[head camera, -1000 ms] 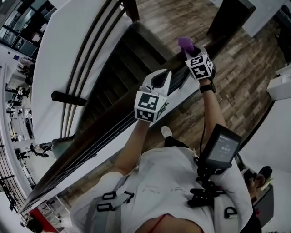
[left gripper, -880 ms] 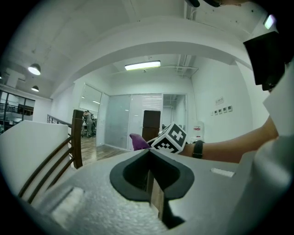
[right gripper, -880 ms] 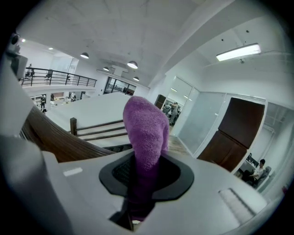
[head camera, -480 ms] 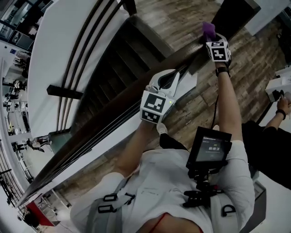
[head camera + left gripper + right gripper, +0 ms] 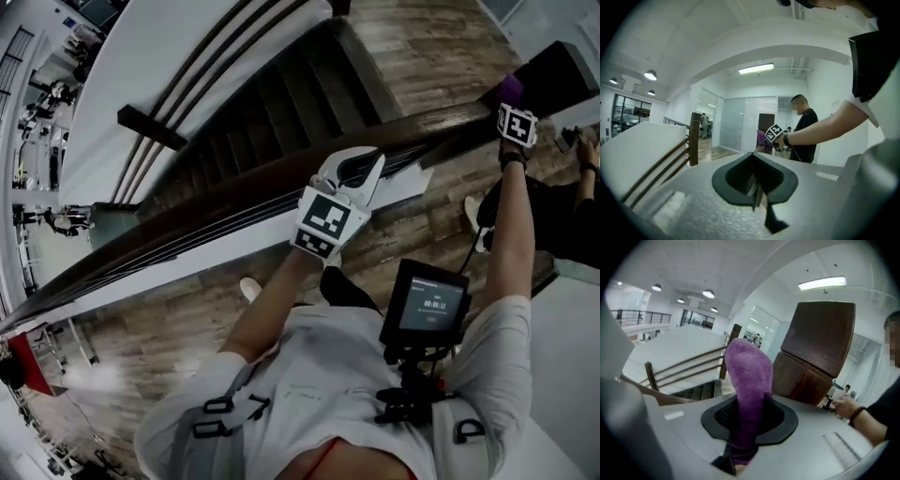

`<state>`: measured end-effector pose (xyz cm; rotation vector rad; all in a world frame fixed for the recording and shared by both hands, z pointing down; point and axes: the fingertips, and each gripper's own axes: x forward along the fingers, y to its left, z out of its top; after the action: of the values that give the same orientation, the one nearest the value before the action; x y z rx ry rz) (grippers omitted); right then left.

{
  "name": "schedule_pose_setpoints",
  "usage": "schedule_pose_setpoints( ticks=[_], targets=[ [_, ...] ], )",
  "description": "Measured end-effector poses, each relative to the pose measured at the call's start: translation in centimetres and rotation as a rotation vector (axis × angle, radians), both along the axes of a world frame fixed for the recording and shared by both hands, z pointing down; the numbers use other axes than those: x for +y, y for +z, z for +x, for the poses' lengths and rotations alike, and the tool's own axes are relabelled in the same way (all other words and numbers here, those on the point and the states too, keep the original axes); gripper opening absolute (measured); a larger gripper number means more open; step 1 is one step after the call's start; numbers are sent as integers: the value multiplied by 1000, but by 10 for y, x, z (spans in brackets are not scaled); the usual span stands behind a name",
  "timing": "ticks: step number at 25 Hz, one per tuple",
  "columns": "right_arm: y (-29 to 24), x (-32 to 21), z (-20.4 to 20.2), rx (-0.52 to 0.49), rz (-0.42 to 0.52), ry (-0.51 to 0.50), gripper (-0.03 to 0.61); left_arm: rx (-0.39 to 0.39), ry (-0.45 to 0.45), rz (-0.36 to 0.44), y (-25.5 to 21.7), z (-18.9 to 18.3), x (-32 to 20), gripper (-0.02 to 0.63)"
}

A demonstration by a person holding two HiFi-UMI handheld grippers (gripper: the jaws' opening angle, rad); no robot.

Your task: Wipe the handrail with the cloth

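The dark wooden handrail point(image 5: 187, 230) runs from lower left to upper right in the head view. My right gripper point(image 5: 514, 105) is at its far upper end, shut on a purple cloth point(image 5: 511, 89) that lies against the rail near a dark post point(image 5: 820, 343). In the right gripper view the cloth point(image 5: 747, 376) stands up from between the jaws of the right gripper point(image 5: 743, 427). My left gripper point(image 5: 354, 171) hangs over the middle of the rail, shut and holding nothing. The left gripper view looks past the left gripper point(image 5: 754, 180) to the right gripper point(image 5: 774, 133) and the cloth point(image 5: 762, 139).
A dark staircase point(image 5: 272, 103) drops away beyond the rail, with a white wall and slanted rails point(image 5: 656, 168) on its far side. A person in black point(image 5: 806, 126) stands close to the right gripper. A screen point(image 5: 427, 305) hangs at my chest.
The right gripper has slid the cloth up the rail toward the upper right, arm stretched out. The left gripper has stayed over the middle of the rail.
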<state>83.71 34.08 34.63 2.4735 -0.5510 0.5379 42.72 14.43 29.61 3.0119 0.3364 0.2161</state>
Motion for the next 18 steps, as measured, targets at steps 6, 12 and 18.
schedule_pose_setpoints(
  ticks=[6, 12, 18],
  targets=[
    [0, -136, -164, 41, 217, -478, 94, 5, -147, -3, 11, -63, -54, -1],
    [-12, -290, -381, -16, 338, -884, 101, 5, -454, 10, 13, -188, -155, -2],
    [-39, -402, -592, -98, 435, -1292, 101, 2, -774, -31, 13, -349, -240, -2]
  ],
)
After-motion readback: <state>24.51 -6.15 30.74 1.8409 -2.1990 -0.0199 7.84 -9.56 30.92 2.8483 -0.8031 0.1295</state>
